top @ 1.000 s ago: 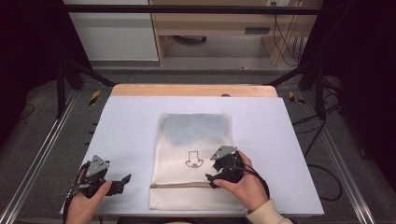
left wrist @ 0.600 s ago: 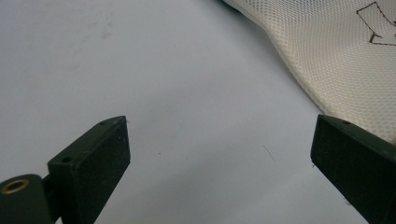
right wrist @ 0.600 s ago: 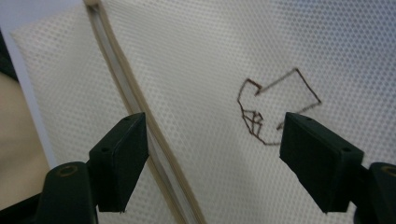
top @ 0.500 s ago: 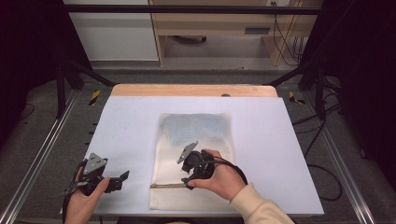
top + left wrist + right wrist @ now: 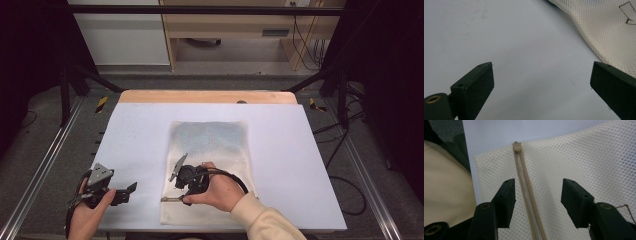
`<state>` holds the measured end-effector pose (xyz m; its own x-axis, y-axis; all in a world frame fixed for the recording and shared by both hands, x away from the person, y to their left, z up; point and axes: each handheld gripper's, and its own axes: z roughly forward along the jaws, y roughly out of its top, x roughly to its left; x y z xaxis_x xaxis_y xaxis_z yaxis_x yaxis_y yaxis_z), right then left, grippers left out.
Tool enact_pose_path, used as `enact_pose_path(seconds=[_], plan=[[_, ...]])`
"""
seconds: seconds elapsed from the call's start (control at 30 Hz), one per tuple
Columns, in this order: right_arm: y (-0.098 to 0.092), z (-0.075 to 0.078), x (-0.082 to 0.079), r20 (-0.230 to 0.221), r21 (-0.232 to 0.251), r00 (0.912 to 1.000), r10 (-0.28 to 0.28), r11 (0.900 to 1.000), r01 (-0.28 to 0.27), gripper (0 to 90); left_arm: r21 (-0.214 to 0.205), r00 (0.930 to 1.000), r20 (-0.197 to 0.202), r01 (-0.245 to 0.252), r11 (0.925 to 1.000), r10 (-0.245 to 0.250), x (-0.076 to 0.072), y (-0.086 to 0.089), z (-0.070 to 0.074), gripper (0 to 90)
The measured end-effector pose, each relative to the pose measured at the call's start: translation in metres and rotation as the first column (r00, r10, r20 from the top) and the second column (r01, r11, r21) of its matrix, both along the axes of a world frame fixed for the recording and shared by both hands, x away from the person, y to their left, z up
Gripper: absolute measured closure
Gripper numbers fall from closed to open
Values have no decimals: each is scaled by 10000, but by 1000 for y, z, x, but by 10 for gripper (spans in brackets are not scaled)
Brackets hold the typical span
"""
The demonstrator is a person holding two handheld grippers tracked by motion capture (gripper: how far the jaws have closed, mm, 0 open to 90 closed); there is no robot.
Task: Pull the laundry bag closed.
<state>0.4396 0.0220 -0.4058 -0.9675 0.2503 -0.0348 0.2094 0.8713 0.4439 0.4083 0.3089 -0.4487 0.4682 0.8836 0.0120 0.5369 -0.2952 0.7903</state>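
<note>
A cream mesh bag (image 5: 212, 145) lies flat in the middle of the white table cover (image 5: 135, 135), with a drawn arrow mark on it. Its zipper (image 5: 171, 199) runs across the near end. My right gripper (image 5: 181, 191) is over the bag's near left part, held by a hand. In the right gripper view it (image 5: 537, 200) is open, its jaws on either side of the zipper (image 5: 524, 187), whose end (image 5: 517, 145) lies just ahead. My left gripper (image 5: 129, 194) is open over bare table left of the bag (image 5: 609, 37), holding nothing (image 5: 541, 80).
A wooden strip (image 5: 205, 96) borders the table's far edge. Metal frame rails (image 5: 45, 165) run along both sides. A light cabinet (image 5: 230, 30) and cables (image 5: 305, 40) stand behind the table. Cream clothing (image 5: 446, 185) lies beyond the table's near edge.
My right gripper has moved left across the bag's near end, along the zipper toward its left end. The left gripper has stayed about where it was.
</note>
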Motion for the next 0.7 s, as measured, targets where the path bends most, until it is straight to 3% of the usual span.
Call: enact_pose_path(seconds=[0.37,0.7], plan=[[20,-6,-4,-233,473,9992,338,9983,-327,584,48,9999,-73,108,9999,-108,0,0,0,52],[49,-20,-4,-424,421,9972,611,9973,-594,675,15,9998,-87,164,9999,-164,0,-1,0,53]])
